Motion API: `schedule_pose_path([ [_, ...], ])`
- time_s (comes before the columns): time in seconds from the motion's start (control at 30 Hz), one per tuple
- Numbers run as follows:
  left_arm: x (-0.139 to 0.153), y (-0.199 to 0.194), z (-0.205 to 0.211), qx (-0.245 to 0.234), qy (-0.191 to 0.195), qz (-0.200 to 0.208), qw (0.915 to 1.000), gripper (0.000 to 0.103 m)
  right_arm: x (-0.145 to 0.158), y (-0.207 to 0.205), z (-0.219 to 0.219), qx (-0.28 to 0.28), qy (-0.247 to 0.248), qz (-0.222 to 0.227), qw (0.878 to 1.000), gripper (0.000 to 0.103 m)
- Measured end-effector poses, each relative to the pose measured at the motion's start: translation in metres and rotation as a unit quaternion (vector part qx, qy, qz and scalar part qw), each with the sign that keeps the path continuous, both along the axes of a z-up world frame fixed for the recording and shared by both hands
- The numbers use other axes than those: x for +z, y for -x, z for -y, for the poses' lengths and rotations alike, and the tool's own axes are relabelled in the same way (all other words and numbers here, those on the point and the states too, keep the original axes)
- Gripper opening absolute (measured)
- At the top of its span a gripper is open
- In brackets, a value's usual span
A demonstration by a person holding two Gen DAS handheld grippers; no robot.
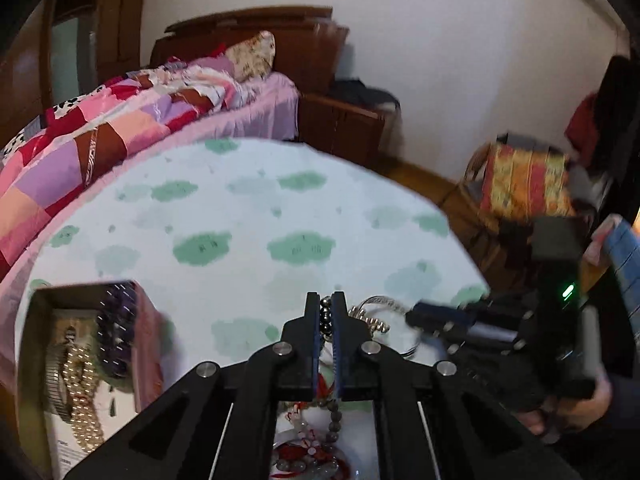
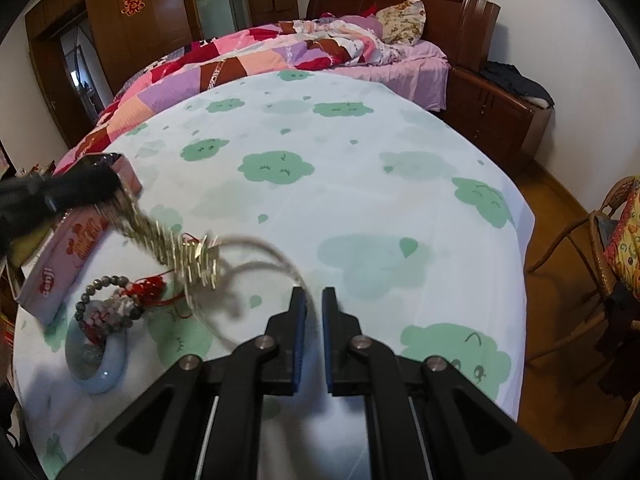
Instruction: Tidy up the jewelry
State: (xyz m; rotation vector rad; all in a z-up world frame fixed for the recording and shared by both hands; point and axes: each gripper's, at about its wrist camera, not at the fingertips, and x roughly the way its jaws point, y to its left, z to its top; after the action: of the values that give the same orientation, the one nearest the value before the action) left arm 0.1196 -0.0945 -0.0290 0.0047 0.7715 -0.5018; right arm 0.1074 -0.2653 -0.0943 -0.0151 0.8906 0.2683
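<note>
My left gripper (image 1: 327, 312) is pinched on a dark bead strand (image 1: 327, 317) right of the pink box (image 2: 68, 256); a silver necklace (image 2: 192, 256) trails off it toward my right gripper (image 2: 313, 300), narrowly parted, chain crossing its left finger. A beaded bracelet (image 2: 108, 300) lies below the box.

We see both wrist views look forward, close over the bench (image 1: 240, 208), toward the bed (image 2: 280, 56); both share the necklace (image 2: 188, 252).
</note>
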Motion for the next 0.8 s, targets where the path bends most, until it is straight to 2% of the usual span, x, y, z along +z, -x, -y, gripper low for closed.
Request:
schedule_pose_path([
  [0.2, 0.032, 0.008, -0.006, 0.003, 0.038, 0.024, 0.9990, 0.004, 0.017, 0.007, -0.004, 0.008, -0.007, 0.020, 1.000, 0.008],
  [0.37, 0.050, 0.013, -0.012, 0.010, 0.055, 0.039, 0.9976, 0.004, 0.026, 0.010, -0.009, 0.019, -0.015, 0.028, 0.999, 0.008],
  [0.43, 0.055, 0.014, -0.013, 0.015, 0.051, 0.048, 0.9974, 0.004, 0.026, 0.009, -0.008, 0.029, -0.037, 0.025, 0.999, 0.008],
  [0.47, 0.054, 0.011, -0.011, 0.023, 0.029, 0.046, 0.9982, 0.004, 0.025, 0.008, -0.007, 0.034, -0.050, 0.023, 0.998, 0.008],
  [0.5, 0.050, 0.008, -0.008, 0.025, 0.005, 0.041, 0.9988, 0.004, 0.023, 0.008, -0.008, 0.035, -0.056, 0.020, 0.998, 0.017],
  [0.53, 0.045, 0.005, -0.006, 0.023, -0.007, 0.029, 0.9993, 0.004, 0.022, 0.008, -0.008, 0.035, -0.058, 0.017, 0.998, 0.035],
  [0.57, 0.040, 0.003, -0.007, 0.020, -0.004, 0.016, 0.9997, 0.004, 0.020, 0.008, -0.008, 0.035, -0.060, 0.015, 0.997, 0.043],
  [0.6, 0.036, 0.001, -0.010, 0.018, 0.002, 0.007, 0.9998, 0.004, 0.020, 0.008, -0.008, 0.033, -0.060, 0.016, 0.998, 0.047],
  [0.7, 0.029, -0.003, -0.021, 0.021, 0.036, -0.019, 0.9990, 0.004, 0.020, 0.007, -0.009, 0.042, -0.072, 0.005, 0.997, 0.047],
  [0.8, 0.031, 0.000, -0.021, 0.014, 0.030, -0.017, 0.9993, 0.004, 0.023, 0.011, -0.020, 0.073, -0.078, 0.005, 0.994, 0.047],
])
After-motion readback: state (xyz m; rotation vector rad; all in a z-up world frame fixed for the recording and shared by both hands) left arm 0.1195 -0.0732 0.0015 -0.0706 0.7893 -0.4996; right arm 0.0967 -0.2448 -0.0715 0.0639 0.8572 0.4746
